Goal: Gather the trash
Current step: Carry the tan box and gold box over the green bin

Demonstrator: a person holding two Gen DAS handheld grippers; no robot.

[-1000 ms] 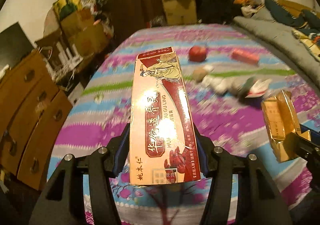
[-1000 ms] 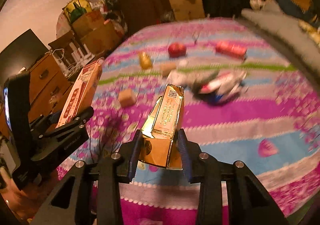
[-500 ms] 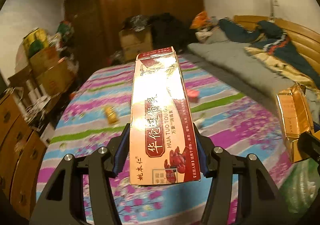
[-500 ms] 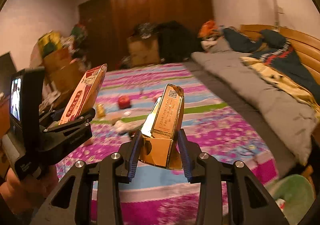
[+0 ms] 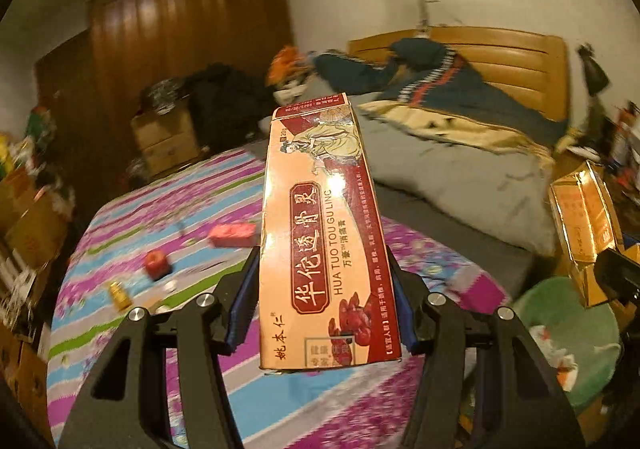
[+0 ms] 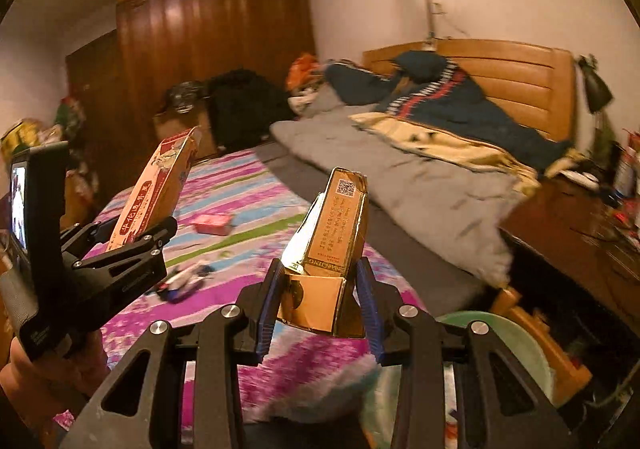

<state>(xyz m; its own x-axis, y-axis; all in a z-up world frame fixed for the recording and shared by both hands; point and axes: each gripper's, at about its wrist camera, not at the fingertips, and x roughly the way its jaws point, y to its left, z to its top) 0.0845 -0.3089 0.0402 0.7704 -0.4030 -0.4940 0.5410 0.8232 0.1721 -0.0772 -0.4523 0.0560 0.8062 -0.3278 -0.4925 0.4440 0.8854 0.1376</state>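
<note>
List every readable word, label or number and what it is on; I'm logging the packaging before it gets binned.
"HUA TUO TOU GU LING": long red box, beside large Chinese characters "华佗透骨灵".
"姚本仁": same box, bottom left corner.
"20g": same box, near the top.
Gold box: a QR code and small print, too small to read.
Red packets on the bedspread: blurred, unreadable.

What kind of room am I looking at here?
A lived-in bedroom, most likely: a bed with a striped floral sheet, a wooden headboard behind rumpled blankets, and a tall dark wardrobe.
</note>
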